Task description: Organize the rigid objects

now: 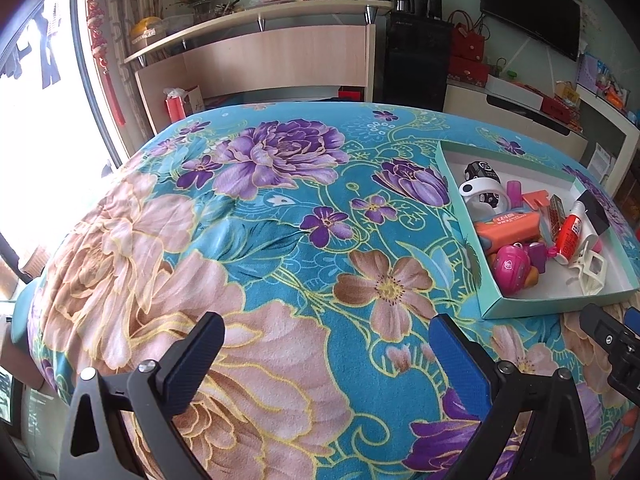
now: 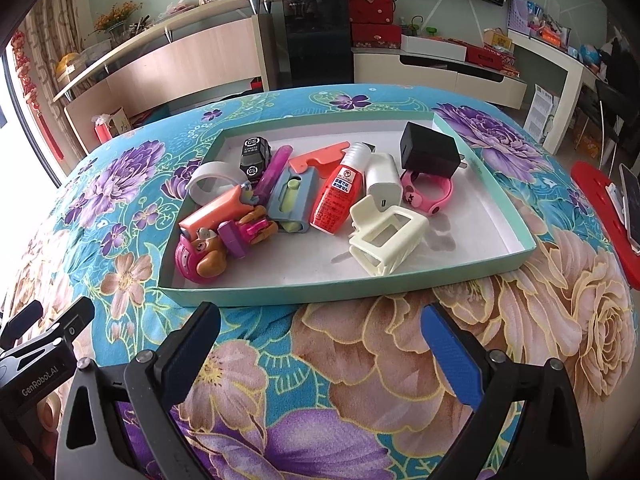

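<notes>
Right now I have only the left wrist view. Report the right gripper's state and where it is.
Observer: The right gripper is open and empty, with its jaws just short of the tray's near rim.
Operator: Tell me what lies on the table to the right of the tray.
Observer: A red board lies on the cloth, with a phone on top of it.
Operator: Name what sits at the tray's right end.
Observer: A pink band lies right against the black charger.
</notes>
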A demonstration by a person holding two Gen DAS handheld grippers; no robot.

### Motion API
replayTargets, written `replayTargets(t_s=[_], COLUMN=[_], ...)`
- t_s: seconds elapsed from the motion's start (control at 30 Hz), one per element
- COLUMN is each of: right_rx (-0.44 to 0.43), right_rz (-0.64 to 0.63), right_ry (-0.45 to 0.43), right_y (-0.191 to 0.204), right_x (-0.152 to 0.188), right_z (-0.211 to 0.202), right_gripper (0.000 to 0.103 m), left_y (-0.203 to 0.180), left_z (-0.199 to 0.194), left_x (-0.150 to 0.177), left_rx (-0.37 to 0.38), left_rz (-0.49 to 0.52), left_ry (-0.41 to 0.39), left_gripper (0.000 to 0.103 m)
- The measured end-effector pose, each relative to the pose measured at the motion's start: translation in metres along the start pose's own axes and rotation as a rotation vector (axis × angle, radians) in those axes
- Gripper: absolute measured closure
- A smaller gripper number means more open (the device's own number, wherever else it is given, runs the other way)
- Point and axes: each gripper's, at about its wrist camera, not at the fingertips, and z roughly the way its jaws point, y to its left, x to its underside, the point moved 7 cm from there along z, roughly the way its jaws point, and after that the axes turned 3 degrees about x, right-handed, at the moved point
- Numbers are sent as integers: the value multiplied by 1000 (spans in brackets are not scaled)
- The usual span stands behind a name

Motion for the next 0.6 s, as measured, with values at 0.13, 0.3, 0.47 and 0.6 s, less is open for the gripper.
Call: replayTargets(t_s=[0.13, 0.3, 0.47, 0.6], right_rx=[5, 0, 7, 13], right_rz=[-7, -21, -39, -50], right_ry=[-2, -7, -13, -21], right_y=[1, 5, 8, 10], right_x=[0, 0, 1, 1], right_z=[0, 1, 1, 0], right_gripper=[3, 3, 3, 3], left_y=[-1, -1, -2, -1], left_z=[1, 0, -1, -1], left_x=[0, 0, 0, -1], left_rx=[-5, -9, -11, -6], left_rz=[8, 6, 10, 10], left_ry=[3, -1, -4, -4], left_gripper=[0, 0, 0, 0])
